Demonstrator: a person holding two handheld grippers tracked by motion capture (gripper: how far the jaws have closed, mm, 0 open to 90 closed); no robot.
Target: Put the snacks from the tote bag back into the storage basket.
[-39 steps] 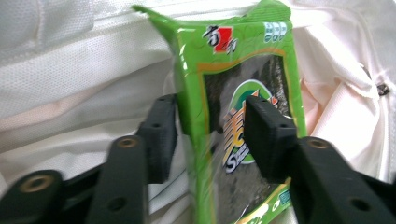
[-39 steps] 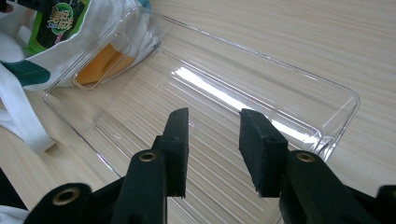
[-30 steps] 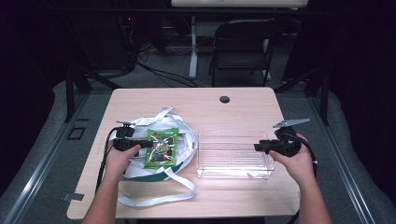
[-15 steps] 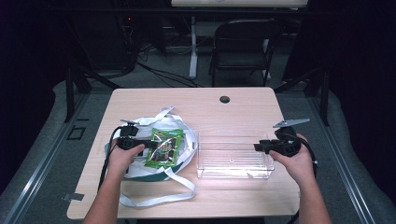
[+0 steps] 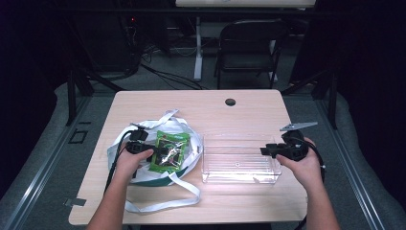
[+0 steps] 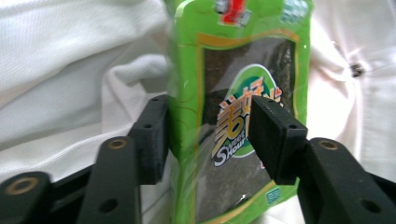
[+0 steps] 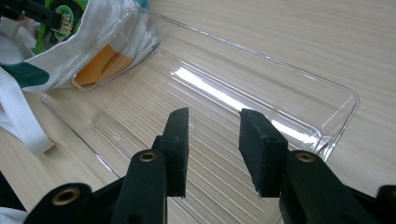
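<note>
A green seaweed snack packet (image 5: 171,152) lies on top of a white cloth bag (image 5: 119,143) at the table's left. My left gripper (image 5: 160,152) is shut on this packet (image 6: 233,93): one jaw sits against its left edge and the other presses on its printed face, with the white bag (image 6: 70,56) behind. A clear plastic tray (image 5: 239,179) stands at the right with nothing in it. My right gripper (image 5: 264,150) hovers over the tray's right end. In the right gripper view it (image 7: 214,116) is open over the tray (image 7: 345,93), nothing between its jaws.
The bag's long white straps (image 5: 163,203) trail toward the front edge. Something orange (image 7: 98,65) shows through the tray's far wall, against the bag. A round hole (image 5: 230,102) sits near the table's far edge, and a black chair (image 5: 249,48) stands beyond it.
The green packet has shifted slightly and now sits a little higher on the bag in my left gripper. The right gripper has stayed over the tray.
</note>
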